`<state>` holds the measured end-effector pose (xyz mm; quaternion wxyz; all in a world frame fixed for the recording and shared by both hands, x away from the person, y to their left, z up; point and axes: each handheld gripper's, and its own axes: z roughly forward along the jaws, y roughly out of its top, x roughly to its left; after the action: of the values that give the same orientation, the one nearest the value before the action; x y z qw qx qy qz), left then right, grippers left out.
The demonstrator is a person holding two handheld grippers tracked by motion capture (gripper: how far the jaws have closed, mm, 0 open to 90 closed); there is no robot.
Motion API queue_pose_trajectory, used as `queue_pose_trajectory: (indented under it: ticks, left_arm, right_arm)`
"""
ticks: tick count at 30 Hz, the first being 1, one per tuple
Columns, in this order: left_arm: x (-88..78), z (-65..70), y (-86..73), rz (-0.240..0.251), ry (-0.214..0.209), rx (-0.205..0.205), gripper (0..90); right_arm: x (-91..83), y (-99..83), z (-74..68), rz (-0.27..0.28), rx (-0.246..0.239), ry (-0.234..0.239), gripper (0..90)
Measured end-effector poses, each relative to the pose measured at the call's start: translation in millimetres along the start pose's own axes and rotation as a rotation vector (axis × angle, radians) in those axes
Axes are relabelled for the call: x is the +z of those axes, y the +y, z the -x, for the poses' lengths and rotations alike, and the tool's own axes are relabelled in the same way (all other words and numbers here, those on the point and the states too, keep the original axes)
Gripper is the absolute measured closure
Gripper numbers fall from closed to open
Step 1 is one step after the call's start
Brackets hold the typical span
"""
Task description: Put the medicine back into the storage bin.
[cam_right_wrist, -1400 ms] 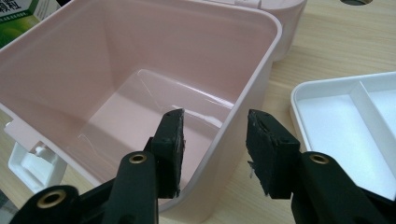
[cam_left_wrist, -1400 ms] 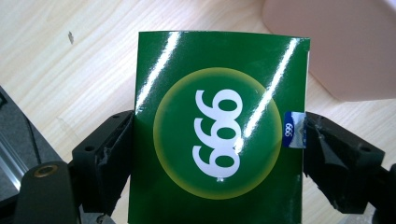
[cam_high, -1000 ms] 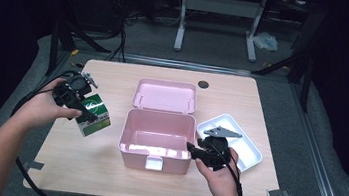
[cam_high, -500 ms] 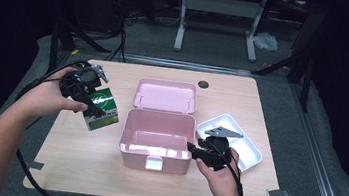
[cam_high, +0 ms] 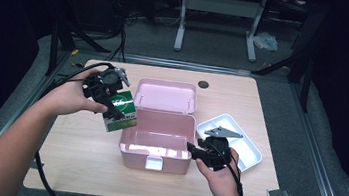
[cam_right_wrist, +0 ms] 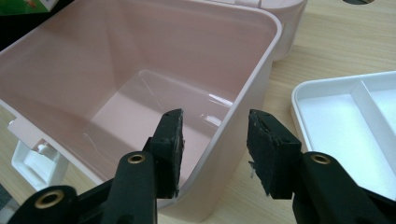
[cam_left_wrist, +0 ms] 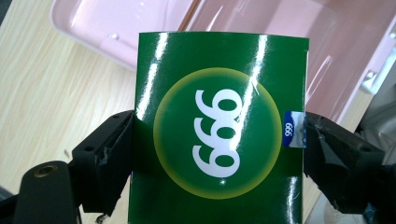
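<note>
A green carton [cam_high: 122, 113] printed with white "999" in a yellow circle [cam_left_wrist: 219, 126] hangs above the table, just left of the open pink box [cam_high: 156, 151]. My left gripper [cam_high: 112, 106] is shut on it, its pads [cam_left_wrist: 119, 154] pressing on the carton's two sides. The pink box [cam_right_wrist: 116, 60] has nothing inside, and its lid [cam_high: 165, 95] lies back behind it. My right gripper [cam_high: 192, 150] stands open astride the box's right wall [cam_right_wrist: 236, 135]: one jaw is inside, one outside, and a gap shows at the inner pad.
A white divided tray [cam_high: 248, 155] sits right of the pink box, close to the right hand [cam_right_wrist: 336, 116]. A white latch [cam_high: 154, 163] sticks out of the box's front. A round hole [cam_high: 203, 85] marks the table's far edge. Cables trail off the left side.
My left gripper has carried the green carton up and to the right, closer to the pink box. The right gripper has stayed on the box's wall.
</note>
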<state>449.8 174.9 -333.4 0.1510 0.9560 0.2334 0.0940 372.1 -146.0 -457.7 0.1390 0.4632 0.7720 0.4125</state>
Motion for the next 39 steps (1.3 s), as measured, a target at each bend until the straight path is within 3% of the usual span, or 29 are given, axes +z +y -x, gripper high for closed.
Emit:
queue_pose_trajectory:
  ticks: [13,22,39]
  left_arm:
    - [20.3,18.5,37.7,0.028,-0.035,0.065,16.2]
    - [35.0,28.6,54.6,0.046,-0.051,0.098,16.2]
    - [75.0,41.2,64.4,0.037,-0.09,0.12,16.2]
  right_arm:
    - [-0.2,-0.7,0.0,-0.002,-0.001,0.003,56.0]
    - [0.2,-1.2,-0.1,-0.006,0.0,0.005,56.0]
    - [0.8,-1.4,-0.8,-0.005,-0.003,0.012,56.0]
